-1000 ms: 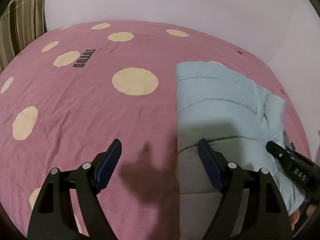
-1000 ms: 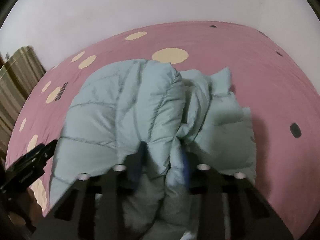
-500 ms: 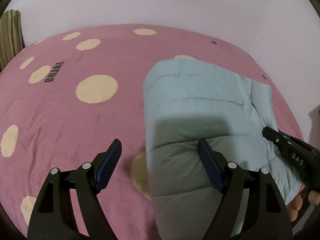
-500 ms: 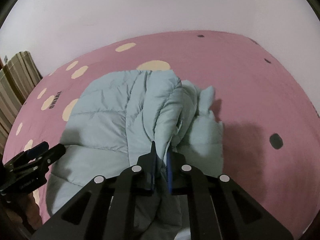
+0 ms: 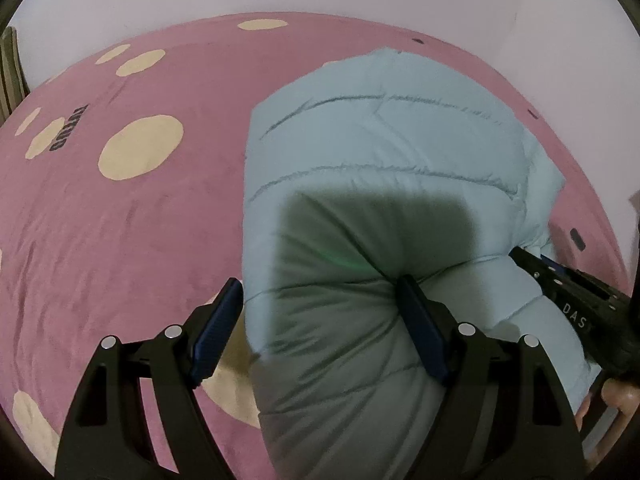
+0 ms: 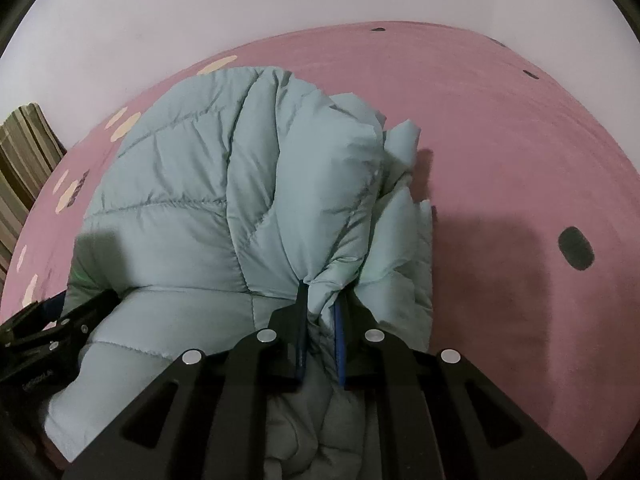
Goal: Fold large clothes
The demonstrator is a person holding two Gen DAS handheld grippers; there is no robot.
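Below, we see the pale blue puffer jacket [image 5: 384,184] lying folded on the pink spotted bedspread [image 5: 120,248]. Our right gripper [image 6: 320,312] is clamped on a bunched fold of it; our left gripper [image 5: 320,300] straddles its near edge, jaws spread wide.

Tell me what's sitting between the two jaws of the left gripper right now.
In the left wrist view, the left edge of the pale blue puffer jacket fills most of the gap of the left gripper, with pink bedspread beside it.
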